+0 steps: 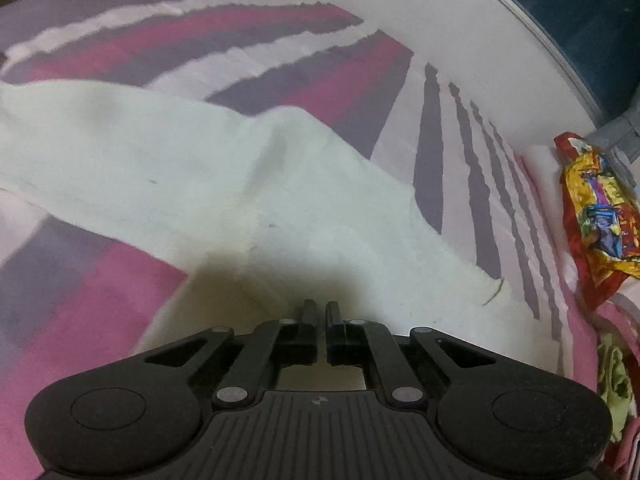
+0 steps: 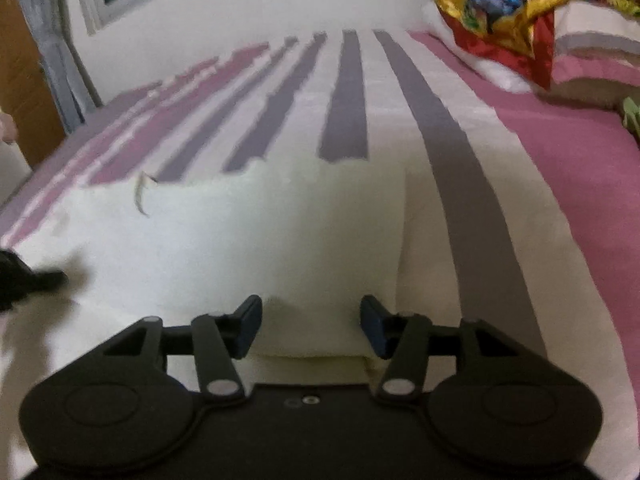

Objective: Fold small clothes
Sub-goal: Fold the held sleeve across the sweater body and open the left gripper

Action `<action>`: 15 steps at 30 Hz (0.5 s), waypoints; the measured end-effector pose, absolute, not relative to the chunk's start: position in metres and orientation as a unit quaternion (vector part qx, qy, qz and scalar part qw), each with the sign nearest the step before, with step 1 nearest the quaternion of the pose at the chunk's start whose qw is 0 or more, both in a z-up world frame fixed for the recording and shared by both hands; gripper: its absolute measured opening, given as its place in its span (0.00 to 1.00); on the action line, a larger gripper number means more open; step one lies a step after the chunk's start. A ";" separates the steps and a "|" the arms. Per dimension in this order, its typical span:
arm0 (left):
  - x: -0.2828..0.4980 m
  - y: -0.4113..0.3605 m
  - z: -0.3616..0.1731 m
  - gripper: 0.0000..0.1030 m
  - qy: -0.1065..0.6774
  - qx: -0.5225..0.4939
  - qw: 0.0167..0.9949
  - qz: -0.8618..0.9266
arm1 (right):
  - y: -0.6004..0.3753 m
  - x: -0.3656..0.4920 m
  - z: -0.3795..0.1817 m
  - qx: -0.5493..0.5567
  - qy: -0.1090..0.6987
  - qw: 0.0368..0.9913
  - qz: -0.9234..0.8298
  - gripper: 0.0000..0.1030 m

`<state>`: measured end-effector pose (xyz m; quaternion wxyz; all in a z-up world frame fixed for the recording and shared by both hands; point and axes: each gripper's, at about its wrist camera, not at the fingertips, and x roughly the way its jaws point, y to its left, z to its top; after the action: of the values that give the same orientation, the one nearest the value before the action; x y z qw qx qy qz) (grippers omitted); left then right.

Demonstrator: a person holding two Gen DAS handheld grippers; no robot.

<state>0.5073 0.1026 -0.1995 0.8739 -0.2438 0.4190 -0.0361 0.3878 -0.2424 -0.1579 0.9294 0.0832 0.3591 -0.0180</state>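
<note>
Your left gripper [image 1: 320, 310] has its black fingers pressed nearly together, w/ only a thin slit between the tips. It sits low over the plain cream-white cloth garment [image 1: 200, 168], and a dark shadow pools on the fabric right under the tips. Can't tell from the left wrist view if any cloth is actually pinched in that slit. The garment spreads out from the gripper toward the upper left across the pink, purple and white striped bedspread [image 1: 280, 48], w/ a soft ridge running through its middle and a loose thread at its right edge.

Your right gripper [image 2: 311, 322] is spread wide, blue-padded fingers [image 2: 248, 328] well apart, nothing between them but the cream garment [image 2: 240, 240] lying below. In the right wrist view the cloth looks folded: a straight vertical edge on its right side, a ragged far edge across the purple stripes, and a doubled layer just under the gripper body. The bedspread [image 2: 560, 184] shows bare pink to the right of it.

At the left edge of that view a blurred black shape [image 2: 24, 280] touches the cloth, prob. the other gripper.

A crumpled red, yellow and blue printed cloth [image 1: 596, 204] lies at the right of the bed; in the right wrist view it [image 2: 520, 12] rests on white and pink pillows [image 2: 592, 64] at upper right. A light green fabric scrap [image 1: 614, 380] sits near it.
</note>
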 end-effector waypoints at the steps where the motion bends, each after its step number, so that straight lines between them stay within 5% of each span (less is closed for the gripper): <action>1: 0.501 0.104 -0.196 0.04 0.416 -0.240 0.876 -0.035 | -0.240 0.384 -0.153 0.084 0.352 0.932 -0.012 0.59; 15: 0.433 0.211 -0.179 0.04 0.434 -0.255 0.863 0.036 | -0.147 0.367 -0.136 0.068 0.348 0.931 0.085 0.65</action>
<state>0.4335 0.2114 -0.1787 0.8631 -0.2554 0.4343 0.0358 0.3670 -0.1472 -0.1359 0.9312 0.0676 0.3482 0.0846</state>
